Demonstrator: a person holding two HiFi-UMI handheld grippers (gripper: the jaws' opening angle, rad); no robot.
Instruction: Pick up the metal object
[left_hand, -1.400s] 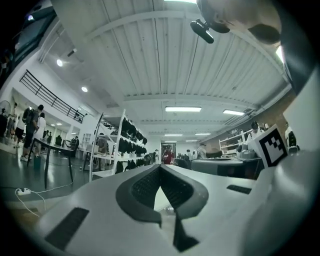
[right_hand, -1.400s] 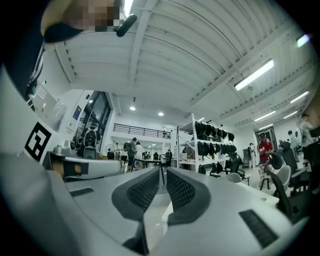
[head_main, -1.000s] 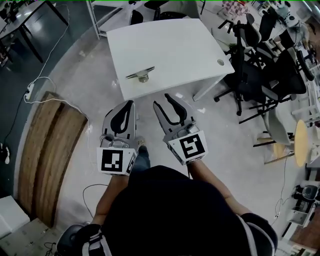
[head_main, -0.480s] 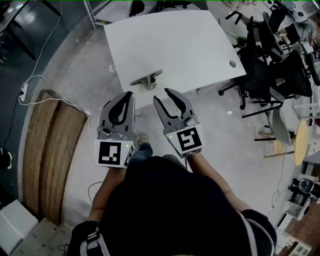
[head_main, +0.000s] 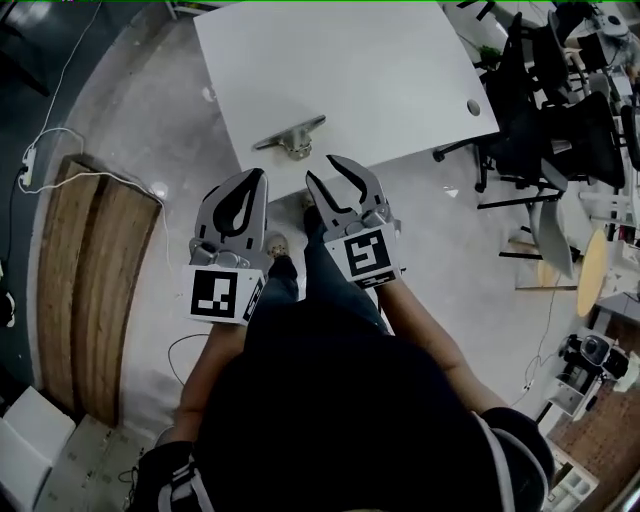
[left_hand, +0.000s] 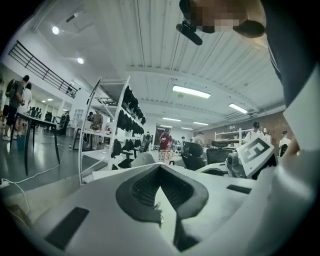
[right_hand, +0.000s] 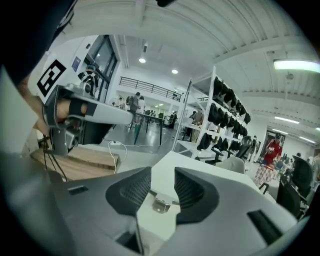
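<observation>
A pale concrete floor (head_main: 130, 120) fills most of the head view, with a white table (head_main: 380, 60) standing on it at the top of the picture; to the left of the table lie two long wooden boards (head_main: 95, 270) side by side, and to its right stands a cluster of black office chairs (head_main: 560, 120); the person's dark-clothed body takes up the bottom middle, both forearms reaching forward toward the table's near edge; the left gripper (head_main: 260, 178) is held over the floor just short of that edge, its black-and-white marker cube (head_main: 222, 295) toward the body, and in its own view the left gripper's (left_hand: 160, 167) jaws meet at their tips with nothing caught between them; a small glint low in the gap behind the tips may be the metal object, but it is too small to tell; the right gripper (head_main: 322, 170) is just beside the left one, its tips reaching the table's edge and its marker cube (head_main: 368, 255) tilted toward the camera; its jaws stand apart and empty; the metal object (head_main: 290, 138), a flat bar on a rounded base, lies on the table close to the near edge, just ahead of the right gripper and apart from it; in the right gripper view the metal object (right_hand: 161, 202) shows on the white table (right_hand: 200, 165) in the gap between the open jaws; a small round cable hole (head_main: 473, 107) sits near the table's right corner.
</observation>
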